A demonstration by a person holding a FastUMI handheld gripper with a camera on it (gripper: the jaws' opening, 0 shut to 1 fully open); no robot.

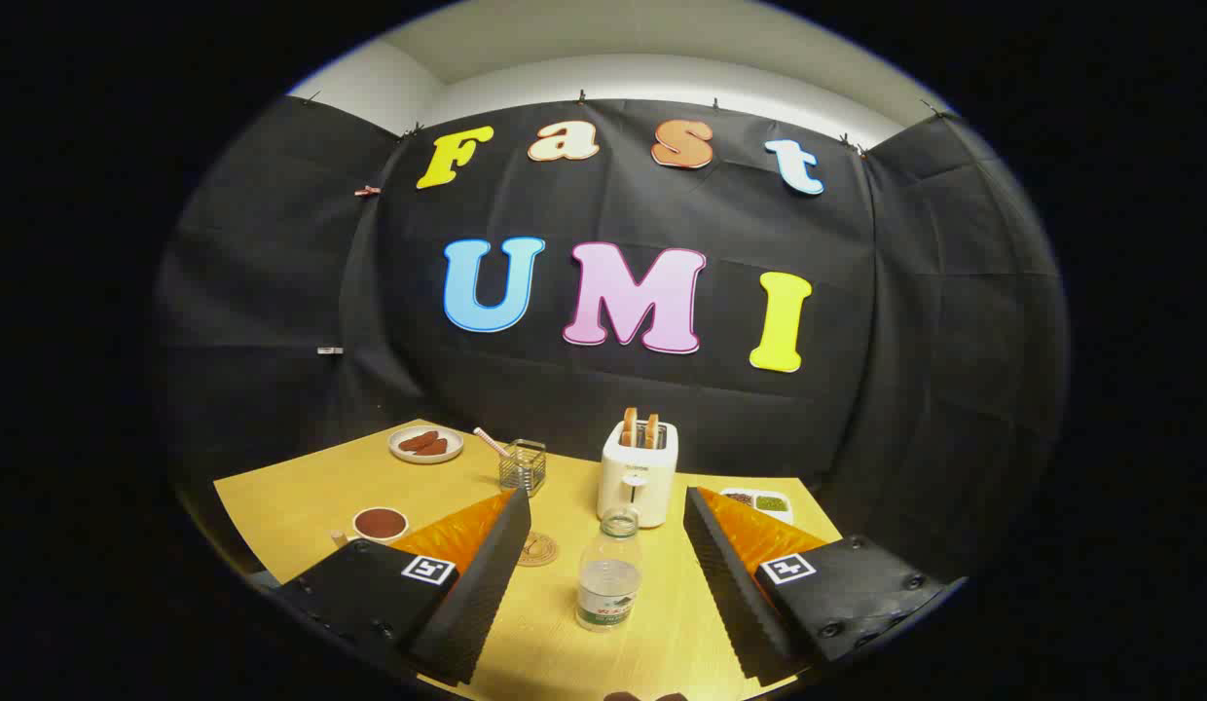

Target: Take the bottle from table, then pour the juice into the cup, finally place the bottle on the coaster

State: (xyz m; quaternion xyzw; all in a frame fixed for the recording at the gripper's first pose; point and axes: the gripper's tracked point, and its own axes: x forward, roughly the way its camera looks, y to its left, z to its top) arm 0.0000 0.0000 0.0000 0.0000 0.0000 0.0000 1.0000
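Observation:
A clear plastic bottle [608,572] with a pale label stands upright on the yellow table [282,501], between my two fingers and apart from both. My gripper [603,506] is open, its ribbed black pads [482,584] wide to either side of the bottle. A round woven coaster [537,548] lies just beside the left finger, partly hidden by it. A white cup [379,525] holding a dark reddish filling sits left of the left finger.
A white toaster [638,471] with two slices stands just beyond the bottle. A wire basket [523,465] with a straw and a plate [425,444] of brown pieces are farther left. A white two-part dish [757,502] sits beyond the right finger.

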